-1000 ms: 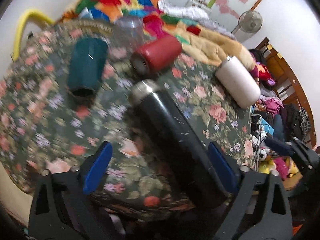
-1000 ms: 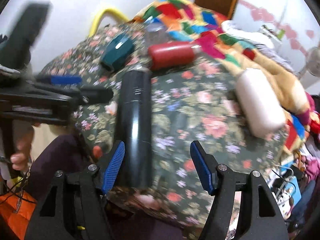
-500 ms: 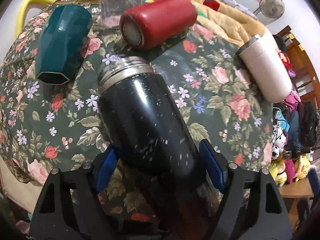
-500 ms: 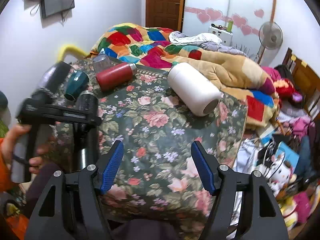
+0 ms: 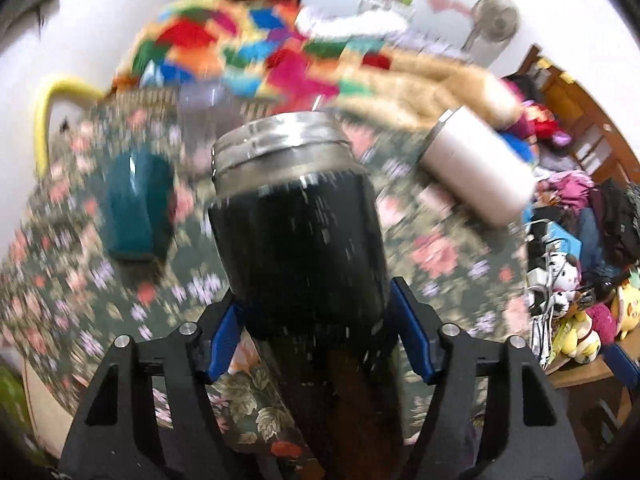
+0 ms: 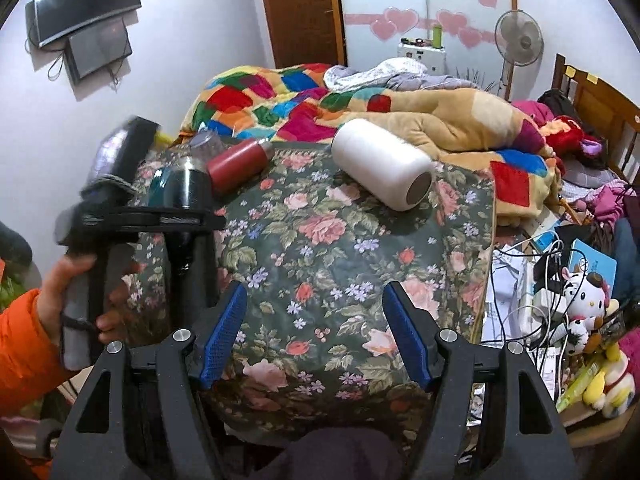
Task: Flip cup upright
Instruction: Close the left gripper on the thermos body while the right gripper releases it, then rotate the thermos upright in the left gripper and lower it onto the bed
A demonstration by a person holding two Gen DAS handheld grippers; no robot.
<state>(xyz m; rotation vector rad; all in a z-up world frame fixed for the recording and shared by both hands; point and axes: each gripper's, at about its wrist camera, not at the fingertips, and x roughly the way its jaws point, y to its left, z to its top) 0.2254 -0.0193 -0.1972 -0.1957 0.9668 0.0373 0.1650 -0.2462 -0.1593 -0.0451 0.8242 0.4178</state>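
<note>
A tall black flask point(image 5: 300, 232) with a steel rim fills the left wrist view. My left gripper point(image 5: 316, 336) is shut on it, blue pads against both sides, and the flask is tilted up with its rim away from me. In the right wrist view the same flask point(image 6: 188, 192) stands nearly upright at the left in the left gripper point(image 6: 160, 220). My right gripper point(image 6: 316, 336) is open and empty, over the near edge of the floral cloth point(image 6: 340, 248).
A teal cup point(image 5: 136, 208), a red flask point(image 6: 236, 164), a white flask point(image 6: 384, 164) and a clear glass point(image 5: 204, 108) lie on the cloth. A patchwork quilt point(image 6: 280, 100) is behind. Toys and cables point(image 6: 580, 312) crowd the right side.
My left gripper has closed on the black flask and lifted it from lying flat toward upright. My right gripper has drawn back from the flask and stays open.
</note>
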